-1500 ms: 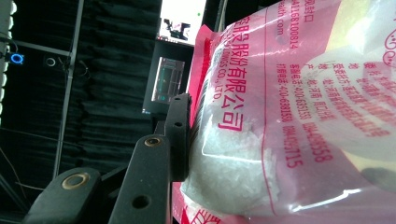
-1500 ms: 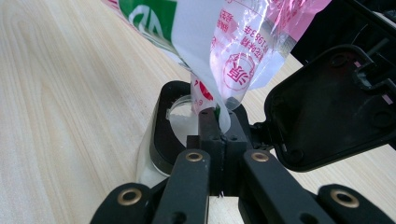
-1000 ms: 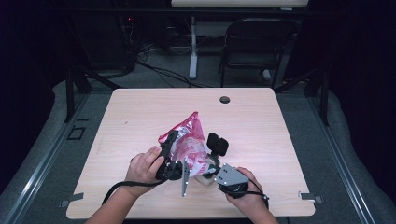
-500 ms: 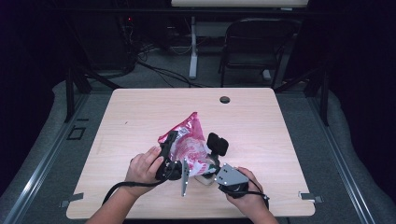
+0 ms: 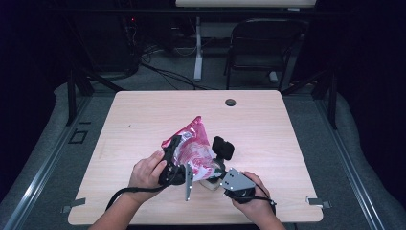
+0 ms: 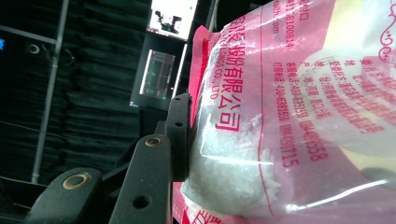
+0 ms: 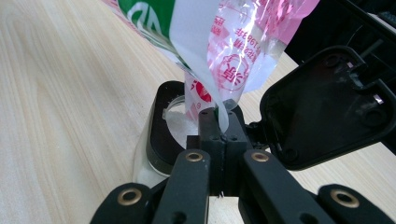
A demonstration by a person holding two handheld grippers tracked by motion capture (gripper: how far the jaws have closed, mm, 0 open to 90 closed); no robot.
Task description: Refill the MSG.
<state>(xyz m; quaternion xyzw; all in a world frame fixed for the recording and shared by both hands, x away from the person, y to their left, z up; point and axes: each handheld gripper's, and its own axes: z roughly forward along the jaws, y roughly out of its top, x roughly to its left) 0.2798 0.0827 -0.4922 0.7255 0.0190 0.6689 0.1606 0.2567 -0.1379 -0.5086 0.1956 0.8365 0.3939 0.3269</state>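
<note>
A pale wooden table (image 5: 143,120) is standing in a dark room. Above its near middle, the left gripper (image 5: 173,160) is squeezing a pink bag (image 6: 289,112) of white grains, tilted over a black-rimmed jar (image 7: 161,135). The right gripper (image 7: 217,116), jaws pressed together, is pinching the bag's lower corner over the jar's mouth.

From above, the pink rice bag (image 5: 194,146) covers most of the clear container (image 5: 209,182) beneath it, and the container's open black lid (image 5: 223,148) hides the table behind. In the left gripper view the bag (image 6: 299,107) runs off the top, right and bottom edges, and one jaw is hidden behind it. In the right gripper view the bag's corner (image 7: 219,70) blocks part of the container's mouth (image 7: 175,123); what the shut jaws pinch is hard to tell. The person's forearms are cut off at the bottom edge.
</note>
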